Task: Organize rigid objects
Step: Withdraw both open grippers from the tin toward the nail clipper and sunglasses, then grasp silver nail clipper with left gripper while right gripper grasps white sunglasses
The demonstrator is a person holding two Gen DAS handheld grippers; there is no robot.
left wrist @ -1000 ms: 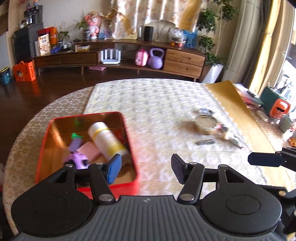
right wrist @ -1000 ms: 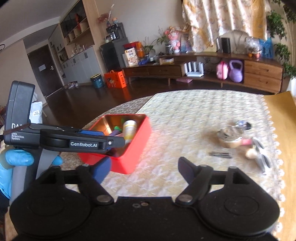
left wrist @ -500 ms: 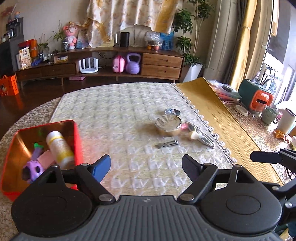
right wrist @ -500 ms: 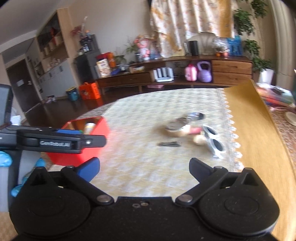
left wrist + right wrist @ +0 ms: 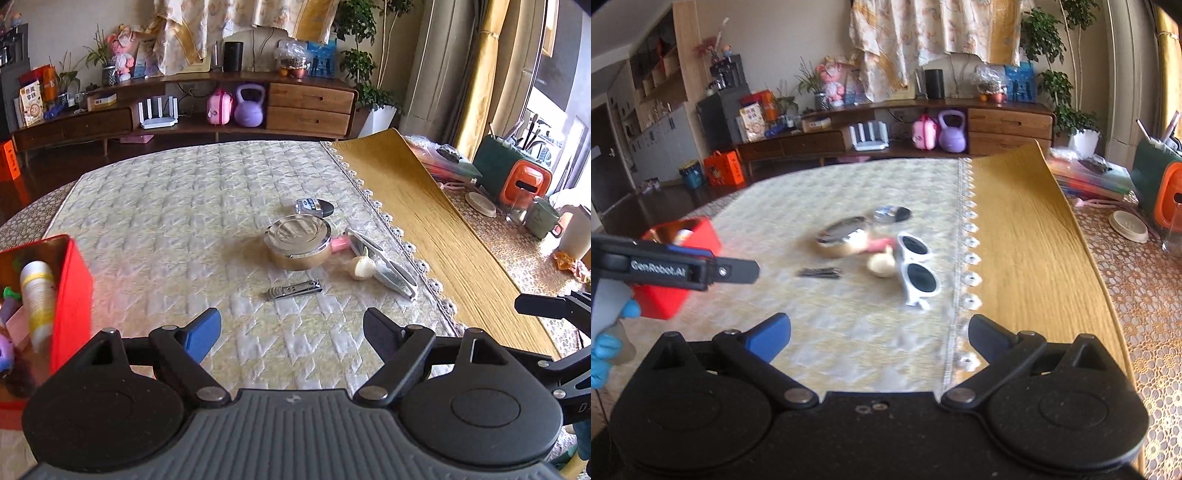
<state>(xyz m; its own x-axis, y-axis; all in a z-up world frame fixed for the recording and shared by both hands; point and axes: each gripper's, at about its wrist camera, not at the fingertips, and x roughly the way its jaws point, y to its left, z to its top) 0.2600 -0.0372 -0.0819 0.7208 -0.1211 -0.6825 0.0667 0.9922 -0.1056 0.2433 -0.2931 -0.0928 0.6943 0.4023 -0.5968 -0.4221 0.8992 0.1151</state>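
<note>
While both the left gripper (image 5: pixel 291 334) and right gripper (image 5: pixel 879 334) gape wide and empty, the silver metal nail clipper (image 5: pixel 294 288) lies mid-frame, quilted cream cloth (image 5: pixel 177 206) bare around it, red rectangular tin (image 5: pixel 70 291) at left edge.

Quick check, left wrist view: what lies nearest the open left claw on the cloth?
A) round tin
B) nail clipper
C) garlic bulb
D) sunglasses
B: the nail clipper lies on the cloth just ahead of the open left claw, nearer than the round tin, garlic bulb and sunglasses behind it.
</note>
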